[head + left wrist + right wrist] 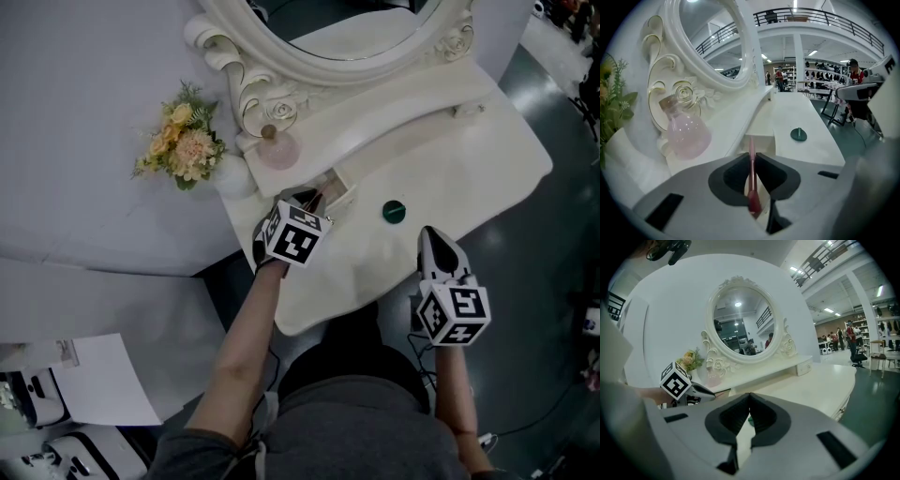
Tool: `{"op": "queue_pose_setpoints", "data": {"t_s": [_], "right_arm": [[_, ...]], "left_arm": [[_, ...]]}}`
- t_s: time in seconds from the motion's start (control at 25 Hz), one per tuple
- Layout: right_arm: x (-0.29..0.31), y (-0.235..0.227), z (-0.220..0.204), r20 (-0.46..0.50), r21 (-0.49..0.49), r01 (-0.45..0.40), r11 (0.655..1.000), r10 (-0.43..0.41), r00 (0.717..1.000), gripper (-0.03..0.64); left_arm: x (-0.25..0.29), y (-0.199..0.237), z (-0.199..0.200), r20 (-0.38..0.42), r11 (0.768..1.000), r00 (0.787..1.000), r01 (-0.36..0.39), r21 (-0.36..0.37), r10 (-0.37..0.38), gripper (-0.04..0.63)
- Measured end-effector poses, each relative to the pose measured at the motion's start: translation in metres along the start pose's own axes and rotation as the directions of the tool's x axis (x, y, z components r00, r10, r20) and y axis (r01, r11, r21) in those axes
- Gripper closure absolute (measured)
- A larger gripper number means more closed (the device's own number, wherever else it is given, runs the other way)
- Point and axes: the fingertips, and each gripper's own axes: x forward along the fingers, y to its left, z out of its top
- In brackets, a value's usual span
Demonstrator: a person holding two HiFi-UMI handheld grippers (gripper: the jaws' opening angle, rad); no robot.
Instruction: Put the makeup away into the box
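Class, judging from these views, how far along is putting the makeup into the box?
Done: nothing can be confirmed inside the box yet. In hand: the left gripper is shut on a pink makeup stick, its tip pointing at the open box. Left: the green round item on the tabletop; the right gripper is shut and empty.

The right gripper [749, 395] fills the bottom of the frame, its jaws closed tip to tip and empty (a speck of green shows through the gap below). At middle left is the left gripper [710, 392], under the flowers [690, 360] and oval mirror [743, 322] on the white table [820, 380].
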Motion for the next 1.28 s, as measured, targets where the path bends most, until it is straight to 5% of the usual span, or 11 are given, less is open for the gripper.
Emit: {"op": "queue_pose_setpoints", "data": {"t_s": [0.44,0.76,1.0,1.28], "right_arm": [[0.000,-0.005,-0.004,-0.017,0.016,0.003,1.000,-0.003,1.000,0.613],[-0.004,-0.008,-0.004,-0.014,0.019,0.018,1.000,-0.018,1.000,0.613],[-0.012,-0.017,-0.006,-0.012,0.024,0.049,0.999,-0.049,0.999,0.613],[-0.030,-0.037,-0.011,-0.004,0.041,0.115,0.992,-0.115,0.993,0.613]], "left_arm": [[-0.002,0.000,0.003,0.015,0.998,0.999,0.035,-0.050,-0.034,0.545],[-0.018,-0.015,0.028,0.100,0.998,0.994,0.052,-0.044,-0.047,0.534],[-0.020,-0.057,0.056,0.162,0.988,0.975,0.155,-0.018,-0.150,0.518],[0.005,-0.115,0.068,0.137,0.961,0.952,0.271,0.052,-0.275,0.509]]}}
